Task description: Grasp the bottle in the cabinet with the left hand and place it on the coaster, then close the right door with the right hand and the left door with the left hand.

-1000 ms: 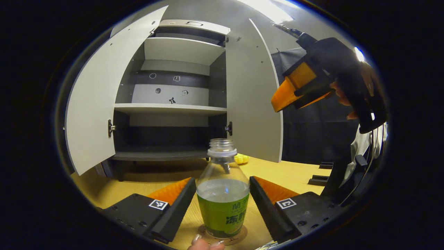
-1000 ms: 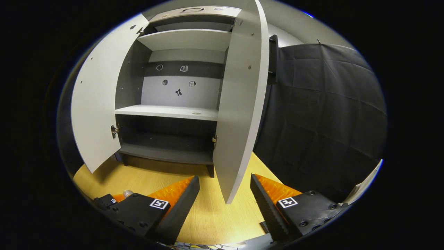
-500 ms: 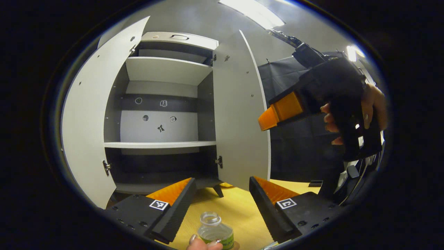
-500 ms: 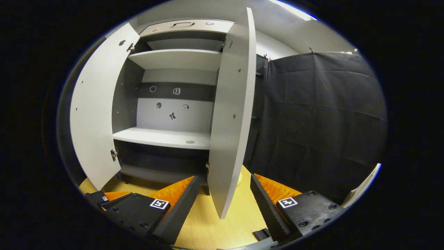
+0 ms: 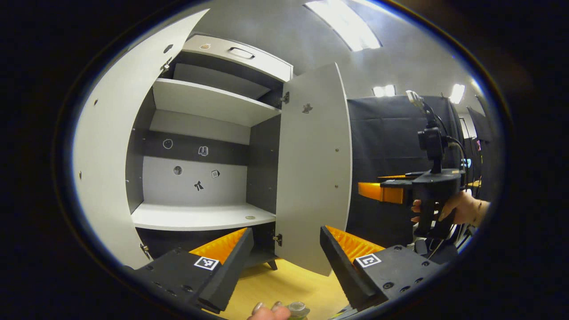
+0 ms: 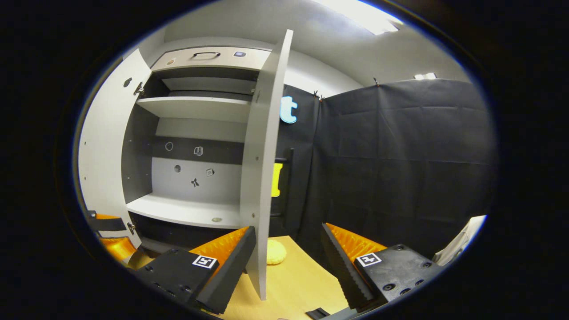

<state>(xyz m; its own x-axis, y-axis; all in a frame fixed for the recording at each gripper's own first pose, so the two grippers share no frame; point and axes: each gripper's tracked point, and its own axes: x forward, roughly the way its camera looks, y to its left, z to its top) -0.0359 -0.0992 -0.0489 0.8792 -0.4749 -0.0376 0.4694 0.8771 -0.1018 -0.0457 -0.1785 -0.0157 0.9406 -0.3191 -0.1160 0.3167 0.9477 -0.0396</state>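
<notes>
Both cabinet doors stand open: the left door [image 5: 104, 146] swung wide, the right door [image 5: 313, 178] edge-on in the right gripper view. The left gripper [image 5: 284, 262] has its fingers spread wide with nothing between them, raised above the wooden table [image 5: 284, 284]. The bottle [image 5: 297, 309] stands on the table just below it, only its open neck visible beside a fingertip [image 5: 262, 311]. The right gripper [image 6: 286, 262] is likewise wide open and empty, its fingers straddling the right door's lower edge without touching it. A yellow object [image 6: 275, 252] lies on the table behind that door.
</notes>
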